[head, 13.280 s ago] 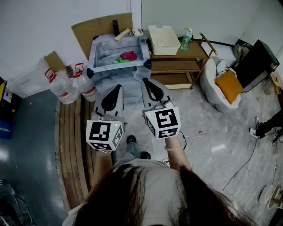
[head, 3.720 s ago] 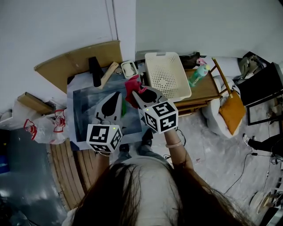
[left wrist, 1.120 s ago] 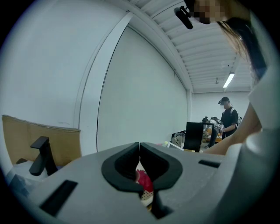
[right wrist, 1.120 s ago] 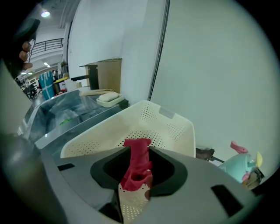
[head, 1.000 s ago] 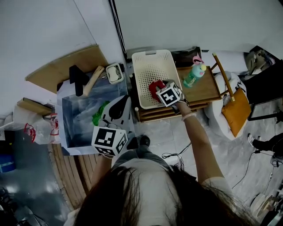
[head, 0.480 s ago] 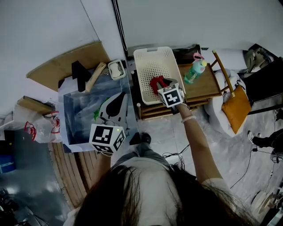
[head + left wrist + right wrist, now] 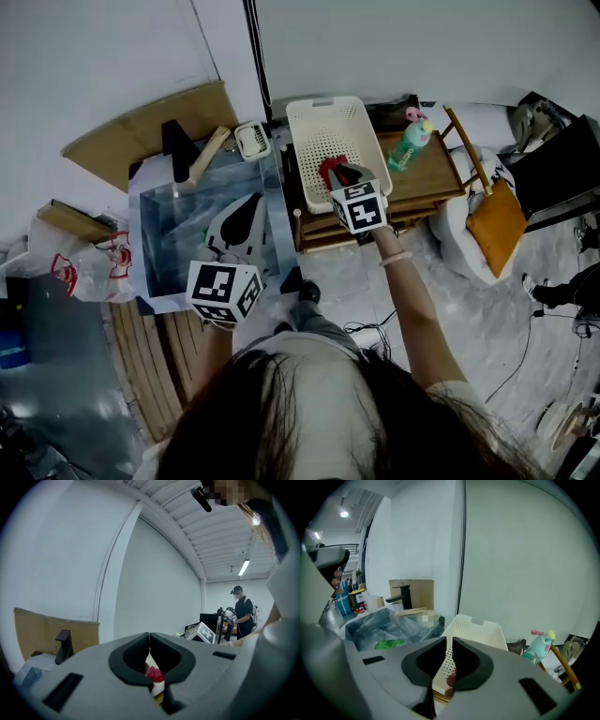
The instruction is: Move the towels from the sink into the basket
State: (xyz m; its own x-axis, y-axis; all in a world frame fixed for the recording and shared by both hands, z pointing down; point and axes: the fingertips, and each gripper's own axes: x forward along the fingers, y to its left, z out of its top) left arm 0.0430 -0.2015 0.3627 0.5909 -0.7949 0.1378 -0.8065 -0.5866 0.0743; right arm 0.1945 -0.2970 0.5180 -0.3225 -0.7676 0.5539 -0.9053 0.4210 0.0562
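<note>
Looking down from the head view, a person stands on a pale marble floor (image 7: 487, 328), beside a strip of wooden planks (image 7: 155, 347). Against the white wall there is a steel sink (image 7: 173, 234) lined with clear plastic, with a black faucet (image 7: 176, 145) and a sheet of cardboard (image 7: 141, 127) behind it. Just right of the sink, a cream perforated basket (image 7: 323, 105) stands on a wooden shelf (image 7: 433, 183), near a teal bottle (image 7: 410, 142). A red towel (image 7: 325, 171) lies inside the basket. The right gripper (image 7: 342, 172) hangs just above this towel, and the left gripper (image 7: 251, 200) is over the near right part of the sink.

From the left gripper view, the jaw tips meet and nothing is between them. Beyond them a small part of the red towel and the basket shows. A white wall, a ribbed ceiling with a strip light (image 7: 243, 567) and a standing person (image 7: 243, 611) fill the room behind.

From the right gripper view, the jaws have just been closing; only a narrow slit is left, and nothing is held in it. Through the slit the basket wall and a bit of red towel below are seen. At the left, a green towel (image 7: 389, 644) lies in the sink.
</note>
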